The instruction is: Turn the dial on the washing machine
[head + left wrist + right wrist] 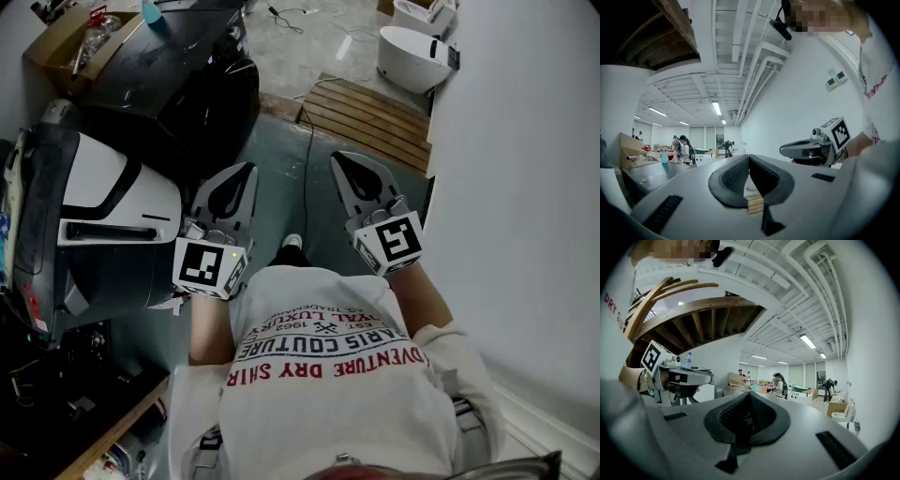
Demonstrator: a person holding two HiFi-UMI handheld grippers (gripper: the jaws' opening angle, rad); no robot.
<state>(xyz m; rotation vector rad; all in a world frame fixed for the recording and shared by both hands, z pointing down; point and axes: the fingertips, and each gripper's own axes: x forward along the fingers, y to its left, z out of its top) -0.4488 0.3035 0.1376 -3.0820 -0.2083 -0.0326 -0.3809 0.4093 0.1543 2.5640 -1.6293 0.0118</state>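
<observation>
The washing machine (98,183), white with black panels and a black bar handle (111,231), stands at the left in the head view; I cannot make out its dial. My left gripper (249,169) is held level to the right of the machine, apart from it, with its jaws shut and nothing between them. My right gripper (336,157) is level beside it, also shut and empty. In the left gripper view my left gripper (749,157) has its pads meeting, with the right gripper (806,148) off to its right. The right gripper view shows the same for my right gripper (749,394).
A wooden pallet (370,117) lies on the floor ahead, with white basins (412,52) beyond it. A black cabinet (178,75) stands behind the machine. A cable (307,159) runs along the floor between the grippers. A white wall (525,187) closes the right side.
</observation>
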